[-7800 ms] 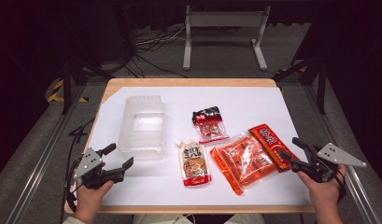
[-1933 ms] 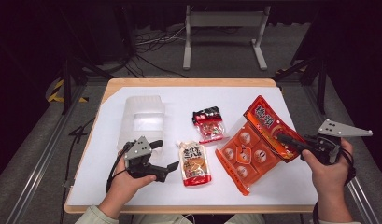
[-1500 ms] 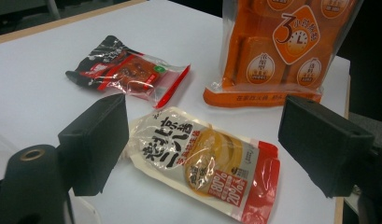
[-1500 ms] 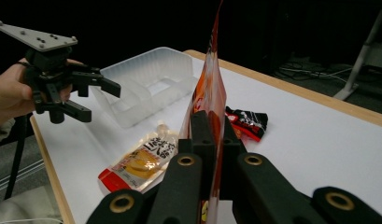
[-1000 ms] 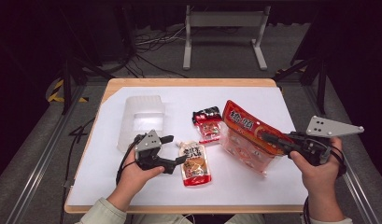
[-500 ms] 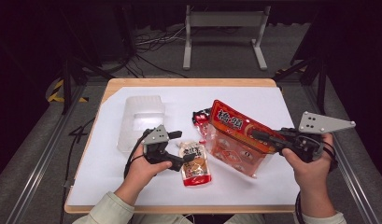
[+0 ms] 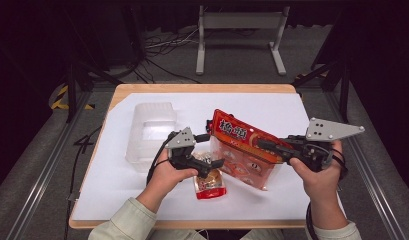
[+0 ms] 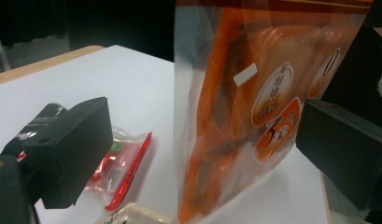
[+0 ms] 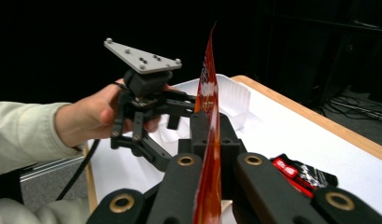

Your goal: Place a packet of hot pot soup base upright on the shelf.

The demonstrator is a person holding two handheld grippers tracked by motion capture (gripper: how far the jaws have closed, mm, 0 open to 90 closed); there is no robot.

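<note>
The surface (image 7: 142, 200), a wooden table under a white sheet, carries a clear plastic tub (image 7: 149, 132) on its left half, upside down as far as the high view shows. Next in size is the orange snack bag (image 7: 244, 150), held up off the sheet near the middle, its red top edge raised and its lower edge hanging close to the white sheet; in the left gripper view it stands as a tall, see-through orange panel with round printed labels. The right gripper (image 7: 272, 146), in the person's right hand at the right of the surface, is clamped on the bag's upper right edge, and its own view shows the thin red edge pinched tight between the two black jaws. The left gripper (image 7: 210, 150), in the left hand just left of the bag, has its jaws wide apart; they have just been opening, and in its own view the bag stands in the gap between them with neither pad pressing on it. A small beige packet (image 7: 210, 182) lies flat on the near side, just below the left gripper. A small red and black packet (image 9: 303, 175) lies on the sheet beyond the bag, seen in the right gripper view.
</note>
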